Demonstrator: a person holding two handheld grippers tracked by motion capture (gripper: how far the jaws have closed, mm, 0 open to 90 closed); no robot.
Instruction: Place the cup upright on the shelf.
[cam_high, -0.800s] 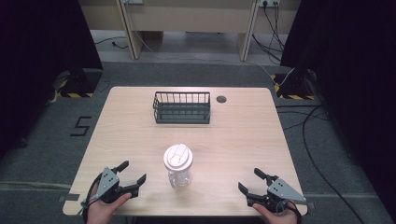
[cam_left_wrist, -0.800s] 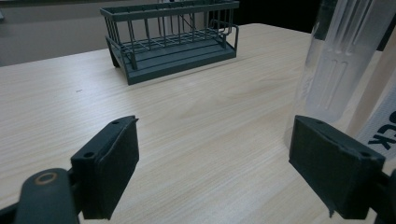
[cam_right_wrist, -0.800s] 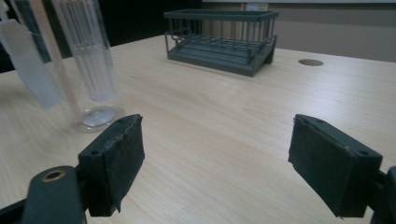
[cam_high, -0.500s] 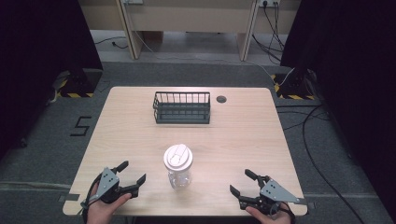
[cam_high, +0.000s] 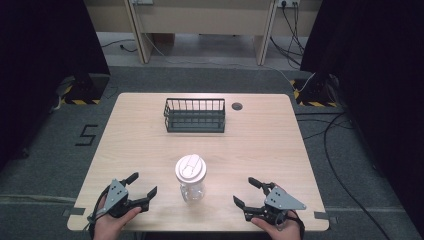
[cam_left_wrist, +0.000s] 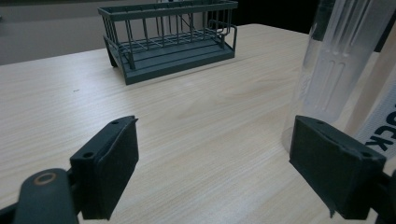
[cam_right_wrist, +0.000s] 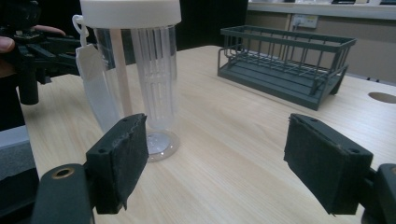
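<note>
**Both grippers wide open, bottle standing right between them**

The left gripper (cam_high: 136, 192) sits at the near edge of the table (cam_high: 260, 145) with its jaws spread wide, nothing between them, touching nothing. The right gripper (cam_high: 251, 192) mirrors it on the other side, jaws just as far apart and just as empty. Both are held low, near the tabletop, each pointing inward and a bit forward.

The clear bottle (cam_high: 191, 179) stands upright between the two, near the front edge, white lid on top, so its long axis runs straight up. It lies to the right of the left gripper and to the left of the right one, roughly level with both sets of fingertips. In the right gripper view the bottle (cam_right_wrist: 135, 70) rises just past the left-hand jaw, with a white strap hanging off the lid. In the left gripper view the bottle (cam_left_wrist: 334, 60) sits close behind the right-hand jaw.

Which one is nearer looks like a toss-up, maybe the left by a hair.

Farther back, well apart from everything, the dark wire rack (cam_high: 195, 115) sits empty, with a small round hole (cam_high: 236, 106) in the tabletop just beside it
</note>
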